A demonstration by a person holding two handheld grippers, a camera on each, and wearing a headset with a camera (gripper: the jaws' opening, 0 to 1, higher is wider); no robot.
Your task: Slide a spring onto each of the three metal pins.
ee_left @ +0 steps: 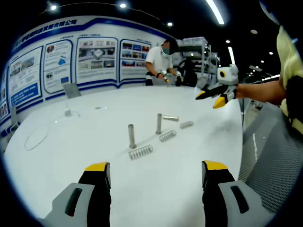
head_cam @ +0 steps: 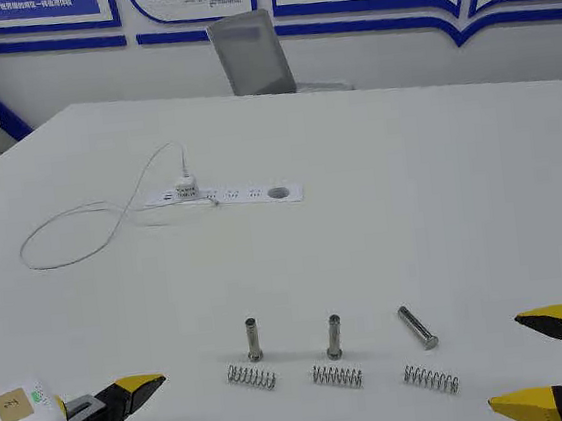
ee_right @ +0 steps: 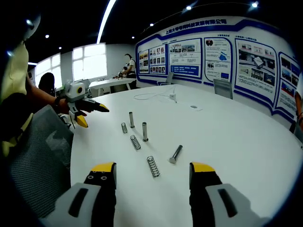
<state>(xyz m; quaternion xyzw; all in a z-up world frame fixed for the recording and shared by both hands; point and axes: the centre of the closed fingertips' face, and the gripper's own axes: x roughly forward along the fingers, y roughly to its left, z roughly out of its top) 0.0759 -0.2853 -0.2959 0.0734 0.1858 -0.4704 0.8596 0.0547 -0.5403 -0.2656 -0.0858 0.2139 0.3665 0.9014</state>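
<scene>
Three smooth, shiny steel pins sit in a row on the matte white table [head_cam: 436,154]. The left pin [head_cam: 253,339] and middle pin [head_cam: 334,337] stand upright on their wider ends, while the right pin [head_cam: 417,327] lies on its side. Just in front of each is a coiled wire spring lying flat: left spring [head_cam: 251,376], middle spring [head_cam: 337,377], right spring [head_cam: 430,379]. The left gripper [ee_left: 156,166] and right gripper [head_cam: 508,361] hover either side, yellow-tipped jaws wide apart, gripping nothing. There's loads of bare tabletop around. The flat power strip [head_cam: 249,191] and looping cable [head_cam: 65,261] lie well behind.
</scene>
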